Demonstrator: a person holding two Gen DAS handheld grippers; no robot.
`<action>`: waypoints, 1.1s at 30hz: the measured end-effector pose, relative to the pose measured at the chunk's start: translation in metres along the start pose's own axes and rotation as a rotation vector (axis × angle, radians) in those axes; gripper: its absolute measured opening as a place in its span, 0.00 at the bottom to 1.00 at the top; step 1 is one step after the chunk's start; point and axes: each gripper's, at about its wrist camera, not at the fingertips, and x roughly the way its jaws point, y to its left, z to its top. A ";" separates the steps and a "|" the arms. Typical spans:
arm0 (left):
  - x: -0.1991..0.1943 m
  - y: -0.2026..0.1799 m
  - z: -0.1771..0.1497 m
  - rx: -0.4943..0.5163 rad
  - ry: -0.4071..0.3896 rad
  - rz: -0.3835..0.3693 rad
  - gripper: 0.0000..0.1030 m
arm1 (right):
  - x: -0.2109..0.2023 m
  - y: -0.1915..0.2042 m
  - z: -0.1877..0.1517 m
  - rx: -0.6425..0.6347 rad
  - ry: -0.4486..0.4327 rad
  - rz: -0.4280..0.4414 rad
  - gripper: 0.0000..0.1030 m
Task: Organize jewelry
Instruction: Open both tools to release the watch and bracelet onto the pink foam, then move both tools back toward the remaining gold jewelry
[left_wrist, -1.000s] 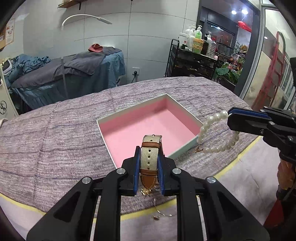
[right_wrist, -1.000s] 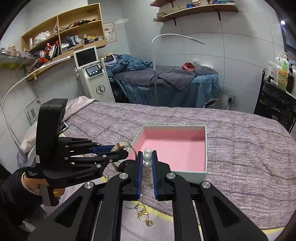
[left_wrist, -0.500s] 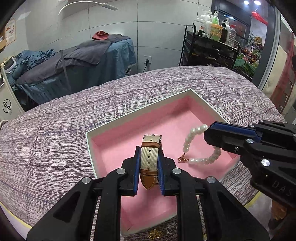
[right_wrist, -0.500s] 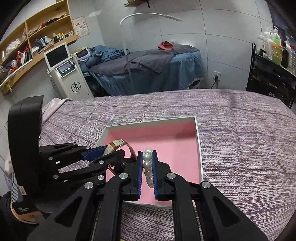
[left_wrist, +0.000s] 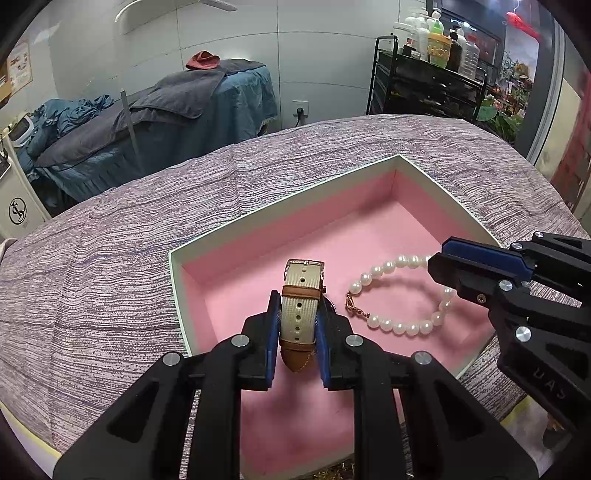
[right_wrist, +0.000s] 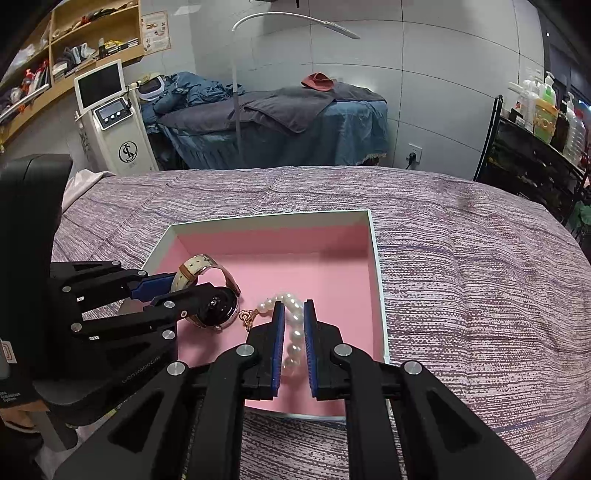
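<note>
The open box with a pink lining lies on the purple bedspread. My left gripper reaches into it from the near left. Its pads still press the beige-and-brown strap of the watch, and its jaws are starting to open. The watch's dark face rests on the pink floor. My right gripper comes in from the right, jaws opening. The pearl bracelet lies on the lining, with a few pearls loose between the pads.
Small gold pieces lie just outside the box's near wall. The striped bedspread stretches around the box. Behind it stand a blue-covered massage bed, a white machine and a black cart of bottles.
Both grippers have come forward and down from the bed's edge into the box. The watch and the bracelet now touch the pink floor. The right jaws have parted slightly.
</note>
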 end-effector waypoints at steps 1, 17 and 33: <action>-0.001 -0.001 0.001 0.008 -0.004 0.007 0.24 | -0.002 0.001 0.000 -0.007 -0.007 -0.007 0.25; -0.074 0.015 -0.024 0.004 -0.205 0.146 0.94 | -0.066 -0.009 -0.017 -0.026 -0.122 -0.174 0.83; -0.129 0.023 -0.129 -0.056 -0.198 0.140 0.94 | -0.092 0.020 -0.082 0.008 -0.088 -0.128 0.94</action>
